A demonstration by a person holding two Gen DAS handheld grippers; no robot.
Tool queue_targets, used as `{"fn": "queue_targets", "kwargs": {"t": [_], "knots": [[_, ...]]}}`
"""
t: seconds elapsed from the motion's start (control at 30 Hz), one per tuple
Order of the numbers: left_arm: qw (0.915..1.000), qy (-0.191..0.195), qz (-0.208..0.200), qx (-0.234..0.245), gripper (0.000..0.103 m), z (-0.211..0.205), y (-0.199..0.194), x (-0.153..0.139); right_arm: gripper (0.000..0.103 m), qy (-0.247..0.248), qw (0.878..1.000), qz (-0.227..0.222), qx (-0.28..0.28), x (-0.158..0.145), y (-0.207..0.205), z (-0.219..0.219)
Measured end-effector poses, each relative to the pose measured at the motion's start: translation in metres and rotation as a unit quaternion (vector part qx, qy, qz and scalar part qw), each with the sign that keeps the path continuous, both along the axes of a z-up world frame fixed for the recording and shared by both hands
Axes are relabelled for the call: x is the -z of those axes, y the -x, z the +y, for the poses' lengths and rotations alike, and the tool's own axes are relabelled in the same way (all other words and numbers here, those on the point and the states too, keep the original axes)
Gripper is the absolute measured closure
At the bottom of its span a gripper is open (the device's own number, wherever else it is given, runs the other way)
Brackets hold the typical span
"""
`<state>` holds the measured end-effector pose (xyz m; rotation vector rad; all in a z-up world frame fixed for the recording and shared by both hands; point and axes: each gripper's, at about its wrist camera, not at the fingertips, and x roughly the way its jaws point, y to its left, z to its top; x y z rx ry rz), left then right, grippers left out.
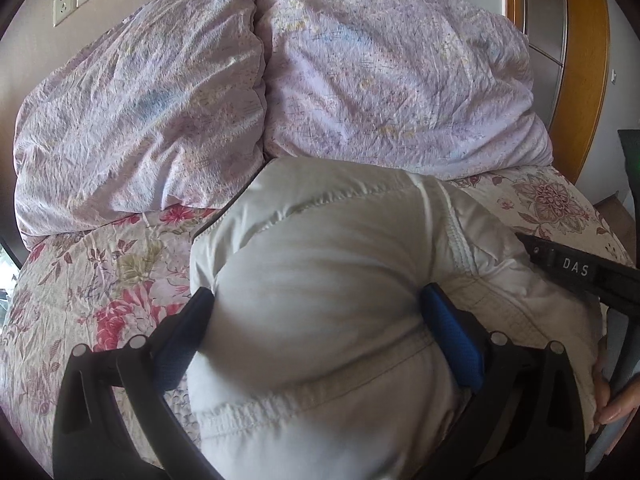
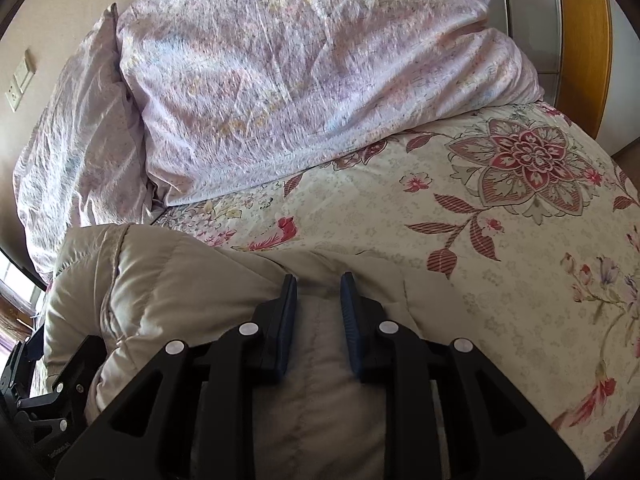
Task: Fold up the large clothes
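A bed (image 2: 460,240) under a floral cover fills both views, its edges cut off by the round lens. Two pale lilac pillows (image 1: 380,80) lean at its head, against the wall. In front of them lies the puffy cream jacket (image 1: 320,280), bunched so its overall shape is hard to read. The left gripper (image 1: 316,304) stands wide, clamped around a thick roll of it. The right gripper (image 2: 318,284) is nearly closed, pinching a narrow fold; fingers (image 1: 616,408) barely show at the left view's edge.
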<state>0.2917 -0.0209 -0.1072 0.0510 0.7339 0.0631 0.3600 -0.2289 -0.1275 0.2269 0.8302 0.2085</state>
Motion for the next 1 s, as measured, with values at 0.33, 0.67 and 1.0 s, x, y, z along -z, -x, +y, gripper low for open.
{"fn": "queue_targets", "kwargs": {"t": [0.33, 0.67, 1.0], "knots": [[0.9994, 0.021, -0.018, -0.021, 0.002, 0.037, 0.002, -0.035, 0.08, 0.001, 0.995, -0.066, -0.072, -0.043, 0.063, 0.011], [0.9979, -0.058, -0.027, -0.013, 0.002, 0.008, -0.011, -0.012, 0.08, 0.04, 0.996, -0.053, -0.06, -0.016, 0.052, 0.023], [0.9992, -0.039, 0.001, -0.008, 0.002, 0.011, -0.026, 0.007, 0.08, 0.034, 0.996, -0.056, -0.057, -0.002, 0.047, 0.024]]}}
